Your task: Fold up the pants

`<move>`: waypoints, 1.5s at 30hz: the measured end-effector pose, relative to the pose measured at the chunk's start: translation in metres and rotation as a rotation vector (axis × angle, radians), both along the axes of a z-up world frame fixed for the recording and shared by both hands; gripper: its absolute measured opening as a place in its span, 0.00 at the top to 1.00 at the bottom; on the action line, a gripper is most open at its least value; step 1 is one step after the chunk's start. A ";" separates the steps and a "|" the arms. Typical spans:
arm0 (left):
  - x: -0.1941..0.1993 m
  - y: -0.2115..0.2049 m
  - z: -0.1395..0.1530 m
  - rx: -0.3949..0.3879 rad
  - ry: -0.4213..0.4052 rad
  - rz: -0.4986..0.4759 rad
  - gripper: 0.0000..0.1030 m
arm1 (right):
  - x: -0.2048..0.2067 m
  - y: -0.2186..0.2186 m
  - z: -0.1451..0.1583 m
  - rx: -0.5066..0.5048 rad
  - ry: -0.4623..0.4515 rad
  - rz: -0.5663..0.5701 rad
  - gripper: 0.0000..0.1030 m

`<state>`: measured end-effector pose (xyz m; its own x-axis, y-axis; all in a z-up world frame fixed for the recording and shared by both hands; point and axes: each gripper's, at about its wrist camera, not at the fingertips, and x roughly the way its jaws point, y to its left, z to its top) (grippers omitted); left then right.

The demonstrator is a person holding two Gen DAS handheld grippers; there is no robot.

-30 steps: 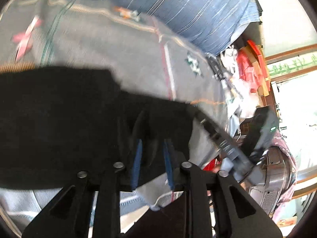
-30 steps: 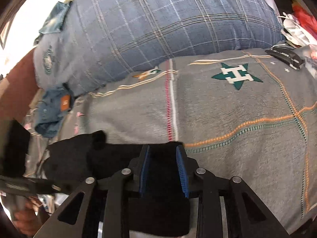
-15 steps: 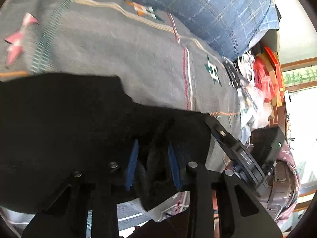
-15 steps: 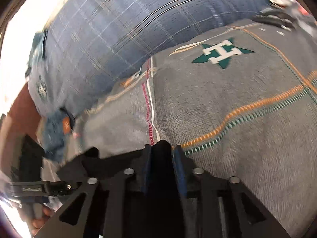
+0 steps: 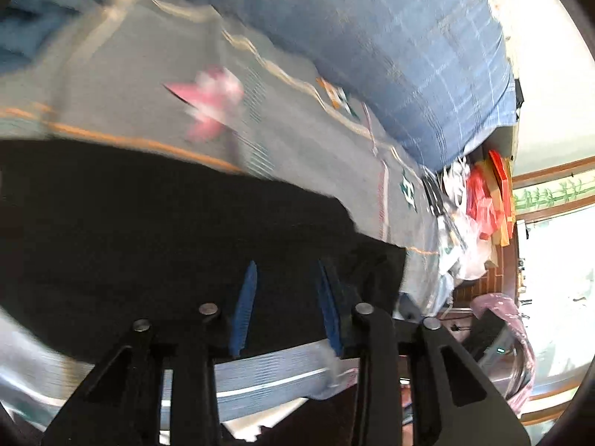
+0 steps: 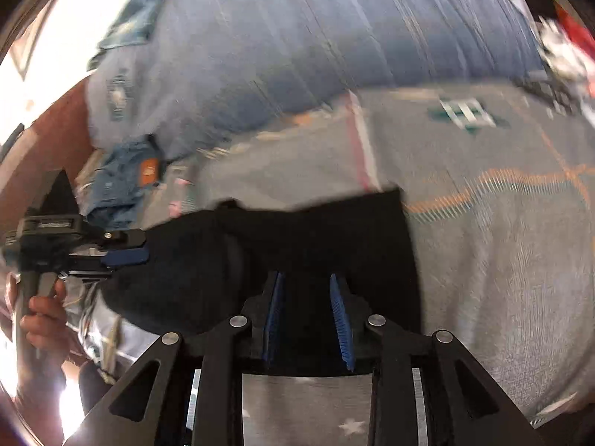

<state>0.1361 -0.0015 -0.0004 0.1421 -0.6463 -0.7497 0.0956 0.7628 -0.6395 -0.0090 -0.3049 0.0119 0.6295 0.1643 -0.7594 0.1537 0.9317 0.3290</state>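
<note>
Black pants (image 6: 319,238) lie on the grey bedspread (image 6: 502,260) near its front edge. Both the left gripper (image 5: 286,304) and right gripper (image 6: 306,316) stand parted over the cloth, gripping nothing. A green star emblem (image 6: 465,113) reads "H".

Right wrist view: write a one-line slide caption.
Right gripper open over black pants on a grey patterned bedspread, left gripper at the far edge.

Count: 1 black pants (image 5: 156,230), 2 grippers: left gripper (image 5: 286,278), right gripper (image 6: 306,290). 1 grey patterned blanket (image 6: 502,245), 1 blue plaid duvet (image 5: 390,37), 1 denim item (image 6: 122,182). Red/white clutter pile (image 5: 479,200): too blurred to count.
</note>
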 end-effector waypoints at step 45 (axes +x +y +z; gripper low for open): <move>0.058 0.127 -0.008 -0.044 0.084 -0.010 0.90 | 0.064 0.315 -0.014 -0.343 -0.188 0.515 0.84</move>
<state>0.1937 0.1251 -0.0087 0.0731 -0.6801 -0.7295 0.0480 0.7330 -0.6785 0.0551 0.0097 -0.0022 0.6621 0.2479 -0.7072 -0.3722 0.9279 -0.0231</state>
